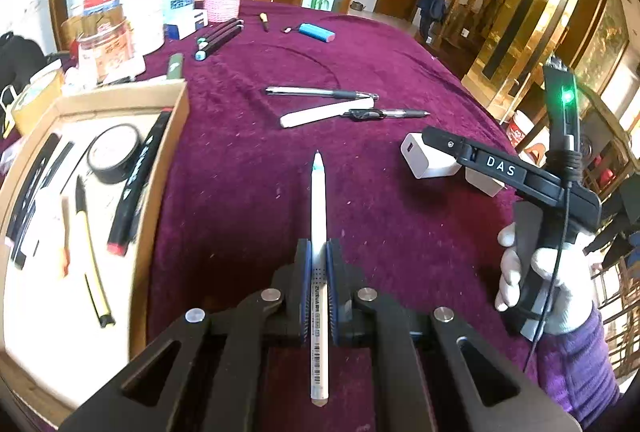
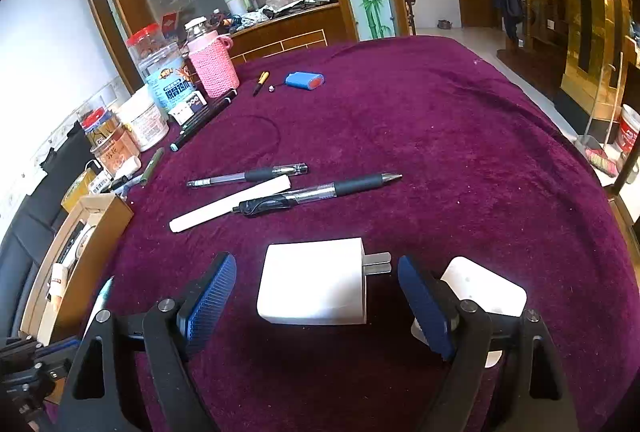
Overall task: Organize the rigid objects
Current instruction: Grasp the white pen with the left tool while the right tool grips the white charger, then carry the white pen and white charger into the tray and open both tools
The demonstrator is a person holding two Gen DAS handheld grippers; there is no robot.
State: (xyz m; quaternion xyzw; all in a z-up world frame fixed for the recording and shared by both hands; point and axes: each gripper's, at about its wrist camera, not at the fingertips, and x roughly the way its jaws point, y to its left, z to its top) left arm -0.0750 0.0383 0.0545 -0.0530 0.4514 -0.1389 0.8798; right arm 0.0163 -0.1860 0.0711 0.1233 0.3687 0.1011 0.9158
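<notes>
1. The step in hand was judged to be two moves at once: a slim white plastic pen (image 1: 319, 264) with a pale teal tip was being carried towards the shallow cardboard tray (image 1: 160, 167) on the left of the table, while a white, square-cornered plastic wall charger (image 2: 316, 284) was being lined up for pickup.

2. The left gripper (image 1: 319, 256) was seen clamped on the white pen, its blue pads pressed against the barrel on both sides. The pen was held clear of the deep purple velvet tablecloth (image 2: 460, 159), pointing forward along the fingers, just beside the tray's right wall.

3. The right gripper (image 2: 316, 296) was seen with its jaws spread wide and nothing gripped. The charger lay flat on the cloth between the blue ribbed pads, touched by neither, its two metal prongs turned towards the right-hand pad.

4. A second white block (image 2: 484, 288) was seen just outside the right-hand finger.

5. The next move was judged to call for the pen to be swung over the tray and released among the markers already lying there, and for the right jaws to be lowered and closed on the charger's flat sides, clear of the prongs.

6. The charger appeared smooth and rigid, so an off-centre squeeze could let it slip.
</notes>
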